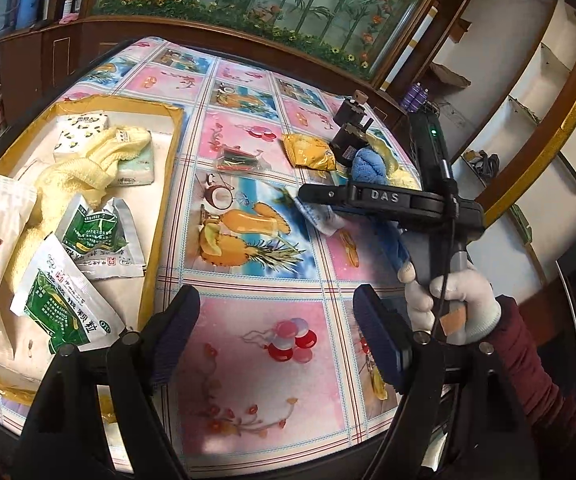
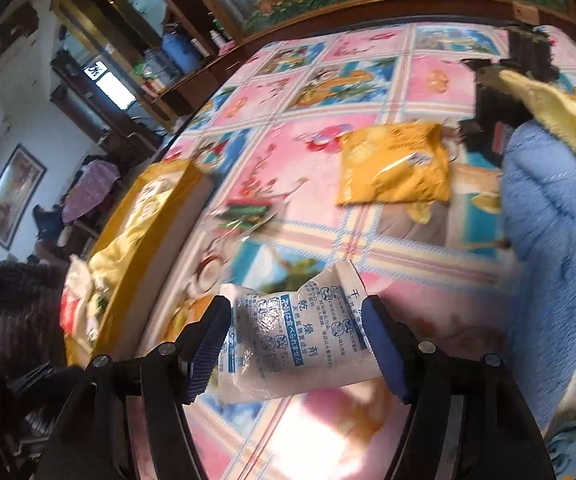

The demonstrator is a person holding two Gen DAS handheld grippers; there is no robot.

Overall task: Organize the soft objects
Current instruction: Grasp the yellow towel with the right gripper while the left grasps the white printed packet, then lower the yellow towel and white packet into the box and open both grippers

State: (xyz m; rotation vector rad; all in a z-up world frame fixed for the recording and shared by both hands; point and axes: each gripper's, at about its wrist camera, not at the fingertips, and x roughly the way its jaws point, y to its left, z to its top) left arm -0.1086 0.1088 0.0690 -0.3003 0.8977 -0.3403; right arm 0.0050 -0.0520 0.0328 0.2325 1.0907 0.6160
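Note:
My right gripper (image 2: 296,344) is shut on a crumpled white desiccant packet (image 2: 292,332) with blue print, held a little above the patterned tablecloth (image 2: 328,92). In the left wrist view the same right gripper (image 1: 316,200) hangs over the table's right side, gripped by a gloved hand (image 1: 452,304), with the packet (image 1: 322,220) hanging under it. My left gripper (image 1: 278,340) is open and empty over a pink square near the front edge. The yellow-rimmed tray (image 1: 168,152) at left holds a yellow towel (image 1: 88,168), tissue packs (image 1: 82,128) and green-and-white sachets (image 1: 92,236).
On the cloth lie a yellow packet (image 2: 396,164), a small green-and-red packet (image 2: 248,212), a blue towel (image 2: 544,240) and a yellow cloth (image 2: 556,112). A black device (image 1: 352,128) stands at the far right. Wooden cabinets line the back. A person (image 2: 12,300) sits off to the left.

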